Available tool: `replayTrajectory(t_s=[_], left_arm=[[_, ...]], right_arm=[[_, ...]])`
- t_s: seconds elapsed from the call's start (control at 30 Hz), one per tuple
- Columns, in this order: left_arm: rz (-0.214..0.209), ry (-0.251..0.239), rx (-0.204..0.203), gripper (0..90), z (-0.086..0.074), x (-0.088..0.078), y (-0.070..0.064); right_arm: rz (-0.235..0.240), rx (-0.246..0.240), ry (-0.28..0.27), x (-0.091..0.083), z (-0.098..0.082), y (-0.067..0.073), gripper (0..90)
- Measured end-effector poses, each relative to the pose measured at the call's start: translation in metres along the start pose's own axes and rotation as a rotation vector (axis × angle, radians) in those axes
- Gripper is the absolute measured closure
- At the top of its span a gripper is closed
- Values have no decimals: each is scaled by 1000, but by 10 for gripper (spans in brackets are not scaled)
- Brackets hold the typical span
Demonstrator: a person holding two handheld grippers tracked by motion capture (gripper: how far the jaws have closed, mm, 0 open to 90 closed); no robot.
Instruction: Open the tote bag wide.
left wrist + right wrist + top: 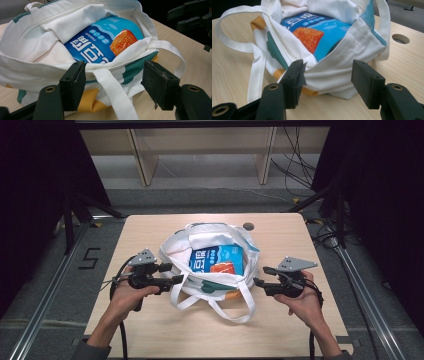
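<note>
The left gripper [172, 273] and right gripper [260, 276], at lower centre of the high view, stood spread on either side of a white tote bag [175, 251], pinching nothing. This looked like letting go after packing; next, probably backing away. Behind them, mid-frame, the bag held a blue snack packet [216, 259].

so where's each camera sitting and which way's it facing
High view: above the person's side, looking forward and down on the table; forearms, left tool and right tool flank the tote bag.
Left gripper view: rides the left tool, facing the bag's rim.
Right gripper view: rides the right tool, facing the bag's opposite side.
Shared: all show the blue packet inside.
</note>
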State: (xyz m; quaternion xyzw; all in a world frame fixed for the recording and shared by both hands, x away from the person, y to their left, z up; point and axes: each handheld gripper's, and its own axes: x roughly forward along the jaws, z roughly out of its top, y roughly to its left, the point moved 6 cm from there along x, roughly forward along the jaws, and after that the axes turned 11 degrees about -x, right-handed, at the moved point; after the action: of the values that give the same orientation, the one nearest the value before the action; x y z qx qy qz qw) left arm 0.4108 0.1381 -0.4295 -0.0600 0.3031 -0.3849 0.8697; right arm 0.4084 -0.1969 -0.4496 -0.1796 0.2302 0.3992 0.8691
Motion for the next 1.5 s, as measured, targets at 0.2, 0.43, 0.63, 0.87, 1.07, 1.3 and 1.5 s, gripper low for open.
replayTrajectory(t_s=[0.2,0.43,0.63,0.87,1.07,1.3,1.5], left_arm=[[5,10,4,339,-7,-4,-3],[-7,11,6,331,-14,-7,-8],[-7,7,4,318,-20,-11,-14],[-21,5,30,302,-29,-11,-15],[-23,-4,17,275,-39,-12,-14],[-32,-25,22,227,-47,-16,-16],[-44,-33,17,198,-56,-19,-15]], right_arm=[[-1,-10,2,-2,-4,0,422],[9,-35,-9,-1,-8,1,408],[-3,26,18,-6,-14,6,393],[2,5,12,-6,-18,5,368],[-31,39,23,-9,-23,6,283],[-30,38,20,-11,-29,8,255],[-32,44,11,-14,-34,9,255]])
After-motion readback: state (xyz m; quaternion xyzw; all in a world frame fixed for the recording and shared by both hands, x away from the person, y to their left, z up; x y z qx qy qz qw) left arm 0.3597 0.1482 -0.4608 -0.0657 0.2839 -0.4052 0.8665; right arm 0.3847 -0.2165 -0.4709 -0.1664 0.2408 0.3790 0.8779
